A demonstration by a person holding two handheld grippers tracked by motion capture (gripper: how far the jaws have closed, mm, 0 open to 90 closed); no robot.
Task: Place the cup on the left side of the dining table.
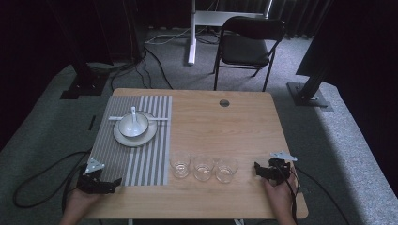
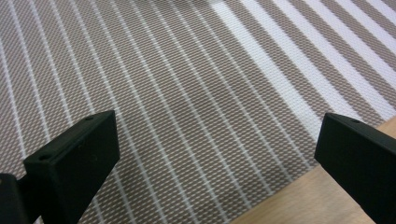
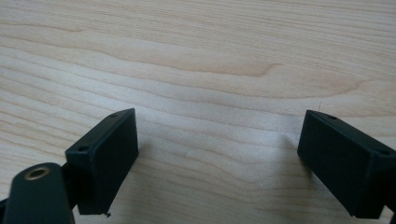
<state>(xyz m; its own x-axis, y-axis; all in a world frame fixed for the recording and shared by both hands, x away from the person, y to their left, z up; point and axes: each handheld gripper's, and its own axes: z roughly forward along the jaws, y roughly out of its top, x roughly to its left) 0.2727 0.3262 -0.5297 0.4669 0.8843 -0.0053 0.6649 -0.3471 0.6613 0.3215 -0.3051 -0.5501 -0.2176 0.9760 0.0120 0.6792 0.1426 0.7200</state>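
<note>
The left gripper [image 1: 105, 183] sat at the lower left of the high view, held by the left hand [image 1: 80, 202] entering from the bottom edge. Its jaws stood wide apart, gripping nothing. The right gripper [image 1: 264, 169] sat at the lower right, held by the right hand [image 1: 280, 196]. Its jaws were likewise spread wide and held nothing.

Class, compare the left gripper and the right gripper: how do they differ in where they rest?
The left gripper rests over the striped placemat; the right gripper rests over bare wooden table. The left lies far from the three glasses; the right lies just beside them. Both have open, empty jaws.
</note>
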